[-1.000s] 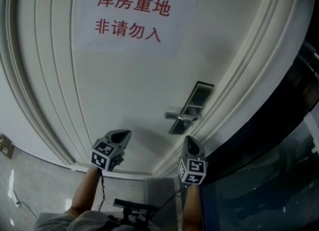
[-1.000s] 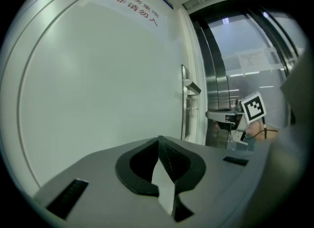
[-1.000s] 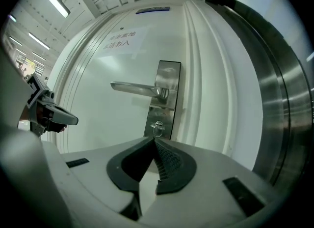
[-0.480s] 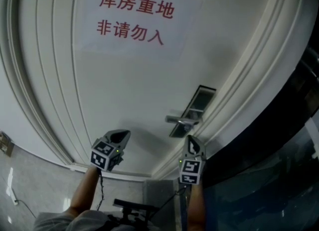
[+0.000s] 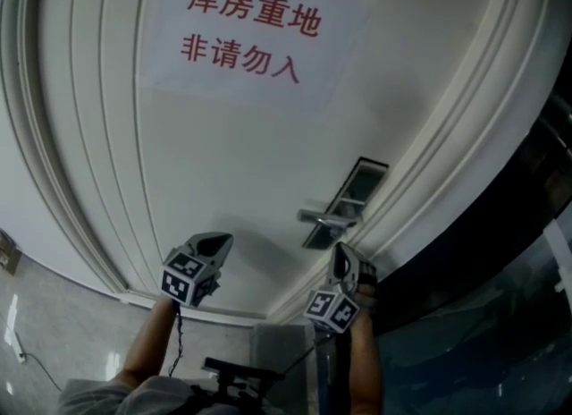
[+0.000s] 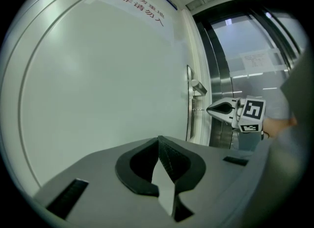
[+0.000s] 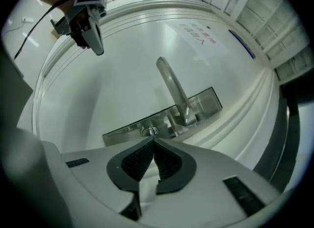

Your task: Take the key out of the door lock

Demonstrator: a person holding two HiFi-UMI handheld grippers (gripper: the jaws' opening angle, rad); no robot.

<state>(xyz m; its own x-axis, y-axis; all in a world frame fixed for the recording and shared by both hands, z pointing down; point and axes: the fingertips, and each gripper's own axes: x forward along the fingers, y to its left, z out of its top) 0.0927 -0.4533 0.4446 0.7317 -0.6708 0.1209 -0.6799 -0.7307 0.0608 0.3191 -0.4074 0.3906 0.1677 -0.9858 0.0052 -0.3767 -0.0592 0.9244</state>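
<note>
A silver lock plate [image 5: 345,199] with a lever handle [image 5: 323,218] sits at the right edge of a white door [image 5: 223,163]. In the right gripper view the keyhole holds a small key [image 7: 151,131], below the handle [image 7: 172,87] on the plate [image 7: 196,106]. My right gripper [image 7: 153,141] is shut, with its tips just short of the key and nothing between them. In the left gripper view a thin key [image 6: 197,109] sticks out of the plate, and the right gripper [image 6: 212,108] points at it. My left gripper [image 5: 217,241] hangs shut and empty, left of the lock.
A paper sign with red characters [image 5: 246,33] is stuck high on the door. Moulded door frame [image 5: 429,172] runs along the right, with dark glass [image 5: 500,315] beyond it. Grey floor tiles [image 5: 54,351] lie at the lower left.
My right gripper has rolled to one side, its marker cube now tilted, and it sits slightly closer to the lock. The left gripper has stayed where it was.
</note>
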